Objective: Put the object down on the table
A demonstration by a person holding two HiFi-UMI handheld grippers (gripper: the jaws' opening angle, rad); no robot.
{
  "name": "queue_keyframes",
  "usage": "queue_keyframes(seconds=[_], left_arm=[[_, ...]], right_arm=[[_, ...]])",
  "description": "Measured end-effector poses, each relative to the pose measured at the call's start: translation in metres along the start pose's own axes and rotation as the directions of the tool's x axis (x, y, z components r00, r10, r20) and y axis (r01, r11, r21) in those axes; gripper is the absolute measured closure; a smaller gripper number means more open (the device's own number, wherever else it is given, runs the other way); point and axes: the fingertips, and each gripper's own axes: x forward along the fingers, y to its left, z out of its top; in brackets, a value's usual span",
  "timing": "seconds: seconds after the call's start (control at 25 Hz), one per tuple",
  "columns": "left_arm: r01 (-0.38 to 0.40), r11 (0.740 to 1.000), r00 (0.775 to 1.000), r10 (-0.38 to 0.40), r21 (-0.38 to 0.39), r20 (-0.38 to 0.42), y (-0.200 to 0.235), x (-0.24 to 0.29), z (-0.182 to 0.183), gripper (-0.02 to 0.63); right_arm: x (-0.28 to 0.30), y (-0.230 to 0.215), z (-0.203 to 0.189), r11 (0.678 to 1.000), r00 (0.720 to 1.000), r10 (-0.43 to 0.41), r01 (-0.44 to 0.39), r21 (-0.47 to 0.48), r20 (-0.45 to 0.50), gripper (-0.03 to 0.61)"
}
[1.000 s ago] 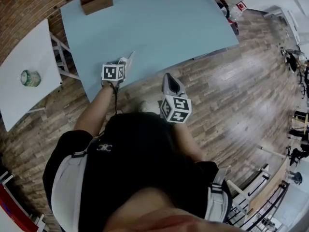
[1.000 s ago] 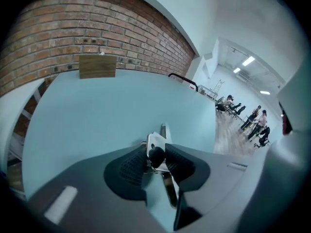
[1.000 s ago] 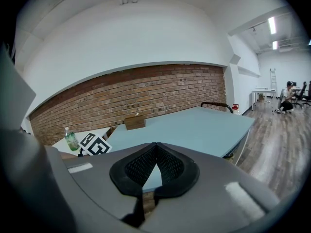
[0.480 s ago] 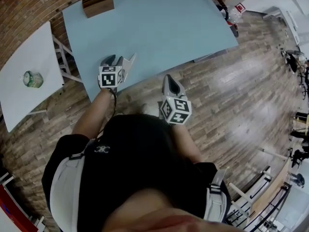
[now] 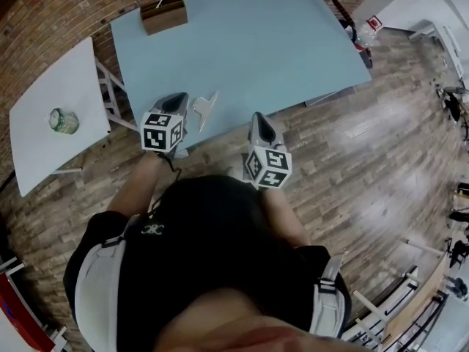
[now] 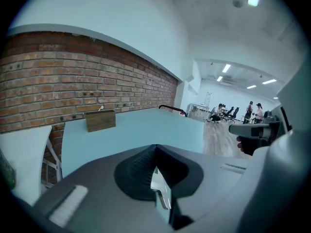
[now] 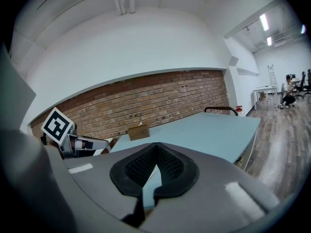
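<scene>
A small pale grey object [image 5: 205, 107] lies on the light blue table [image 5: 256, 42], close to its near edge. My left gripper [image 5: 176, 97] hovers just left of the object, apart from it, with its jaws shut and nothing between them. In the left gripper view the dark pads [image 6: 141, 169] of the left gripper [image 6: 155, 152] meet over the table. My right gripper [image 5: 257, 117] hangs over the wooden floor in front of the table edge. Seen from its own camera, the right gripper [image 7: 155, 152] is shut and holds nothing.
A brown wooden box [image 5: 164, 13] stands at the table's far left corner. A white side table [image 5: 44, 145] at the left carries a green-tinted jar [image 5: 64, 120]. A brick wall [image 5: 44, 13] runs behind both. People sit far off across the room [image 6: 223, 111].
The left gripper's jaws opened, left the pale object on the table, then shut. That gripper has pulled back toward me. The right gripper has stayed put.
</scene>
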Motion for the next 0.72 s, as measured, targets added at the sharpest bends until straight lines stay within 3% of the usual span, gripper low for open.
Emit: queue_keyframes(seconds=[0.28,0.72], left_arm=[[0.010,0.999,1.000,-0.010,0.032,-0.010,-0.008,-0.003,0.002,0.614],[-0.011,0.999,0.999,0.013,0.042,-0.038,0.016,-0.007,-0.001,0.614]], right_arm=[[0.007,0.005,-0.002,1.000,1.000,-0.012,0.012,0.009,-0.006,0.568],[0.010,0.019,-0.005,0.999,1.000,0.015,-0.015,0.029,-0.014,0.566]])
